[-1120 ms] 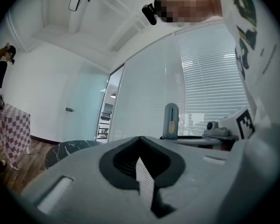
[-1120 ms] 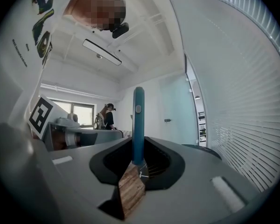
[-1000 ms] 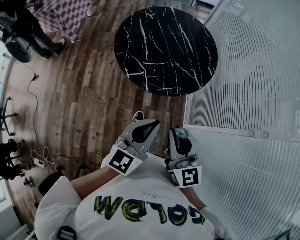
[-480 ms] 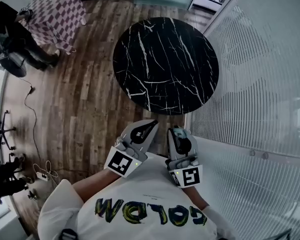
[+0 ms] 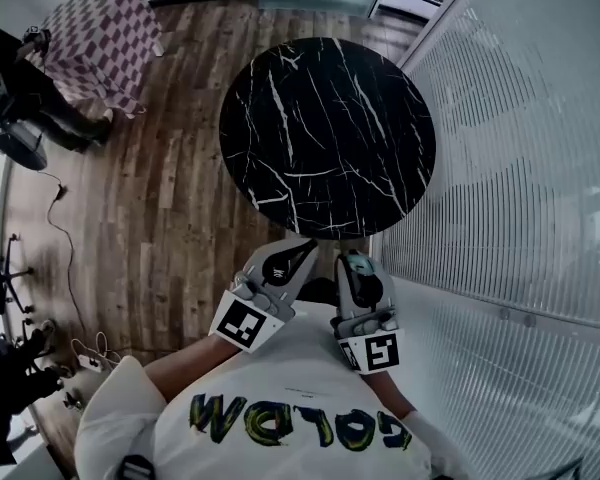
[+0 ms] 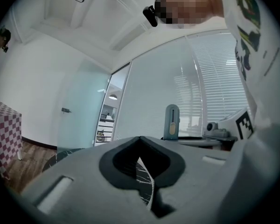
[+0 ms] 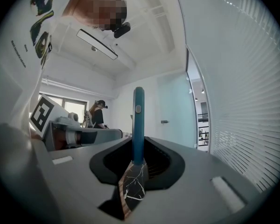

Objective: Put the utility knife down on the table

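Two tools: I hold one in each hand, close in front of my chest.
Right tool (image 7: pixel 134 169): it is squeezed tight on the utility knife (image 7: pixel 138 125), low down near one end.
Utility knife: it stands straight up between the jaws, and most of it pokes out above them. It is up in the air, not on the desk (image 5: pixel 330 128) yet.
Left tool (image 6: pixel 142 169): its jaws are pressed almost together with nothing in them. It sits just beside the right one.
Desk: round, black with white lines, and bare on top. Its near edge looks just past my tool tips.
Worry one: if I let go too soon, the knife could miss the desk and fall to the wood floor (image 5: pixel 170 218).
Worry two: the knife is tall and I hold it low, so it could wobble or tip in my grip when I lean it down.
Worry three: if I lay it right by the round edge, it could slide off.
Worry four: the top looks hard, so a drop from high up could make the knife bounce.
Worry five: I cannot tell if the blade is out. If it is, it could scratch the desk.
Worry six: my left tool is so near that it could bump the knife.
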The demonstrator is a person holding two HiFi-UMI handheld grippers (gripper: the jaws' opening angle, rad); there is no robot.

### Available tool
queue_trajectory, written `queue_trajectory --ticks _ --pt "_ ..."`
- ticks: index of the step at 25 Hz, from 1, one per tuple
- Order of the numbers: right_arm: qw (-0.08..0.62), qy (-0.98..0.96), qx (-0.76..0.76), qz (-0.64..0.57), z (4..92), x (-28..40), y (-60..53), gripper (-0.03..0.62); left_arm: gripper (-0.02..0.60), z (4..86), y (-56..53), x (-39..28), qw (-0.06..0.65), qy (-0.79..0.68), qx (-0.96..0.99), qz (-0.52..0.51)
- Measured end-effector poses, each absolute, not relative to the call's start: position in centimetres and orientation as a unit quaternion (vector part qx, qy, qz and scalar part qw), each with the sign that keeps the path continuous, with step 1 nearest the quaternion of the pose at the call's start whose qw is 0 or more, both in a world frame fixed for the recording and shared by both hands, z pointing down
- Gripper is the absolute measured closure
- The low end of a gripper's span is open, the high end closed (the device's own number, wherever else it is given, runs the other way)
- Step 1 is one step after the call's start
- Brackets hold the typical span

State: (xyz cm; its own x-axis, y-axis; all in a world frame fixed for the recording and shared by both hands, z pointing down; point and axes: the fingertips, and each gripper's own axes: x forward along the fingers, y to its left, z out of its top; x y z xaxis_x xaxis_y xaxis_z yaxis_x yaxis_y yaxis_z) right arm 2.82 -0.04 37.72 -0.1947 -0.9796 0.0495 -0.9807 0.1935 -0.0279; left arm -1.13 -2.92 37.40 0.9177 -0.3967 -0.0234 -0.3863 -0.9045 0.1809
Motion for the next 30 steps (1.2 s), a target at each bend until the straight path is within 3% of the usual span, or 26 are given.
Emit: queue_trajectory --ticks 21,30 --pt "0.006 -0.784 0.620 0.013 36.9 7.1 -1.3 0.523 0.580 36.4 -3.6 2.5 0.067 -0.219 0.973 -0.023" --pt "0.048 -0.787 0.612 0.054 40.6 7.8 -2.7 0.523 0.580 39.3 -4.9 3.1 0.085 -0.222 0.971 0.008"
